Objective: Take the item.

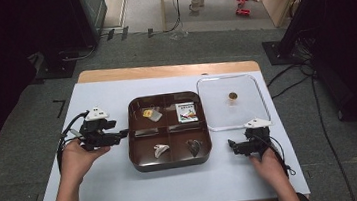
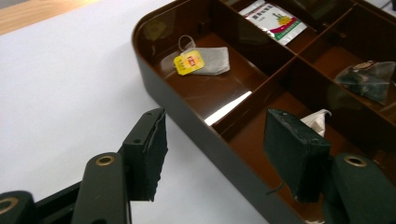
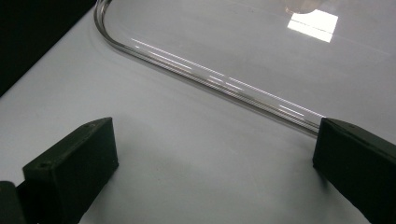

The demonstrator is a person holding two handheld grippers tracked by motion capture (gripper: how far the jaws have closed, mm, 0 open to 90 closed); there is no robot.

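The left tongs are spread wide, and they hold nothing. Their two jaws stand on either side of the near left wall of the brown box, one outside on the white worktop and one inside over a compartment. It looks like they are there to keep the box from sliding.

The box has four compartments. Just past the left tongs lies a tea bag with a yellow tag, in the compartment nearest that corner. Farther on is a printed packet. Beside the inner jaw sits a small white bag, and past it a dark see-through bag.

The right tongs are spread wide too, and they also hold nothing. They rest low over the worktop, pointing at the near rim of the clear lid. The lid lies flat, just in front of these tongs and beside the box. It has a little brown knob in its middle.

I think the lid goes on the box. So the right tongs wait close to its edge, where they could pinch the thin rim. The rim is slippery and low, so the grip may be tricky.
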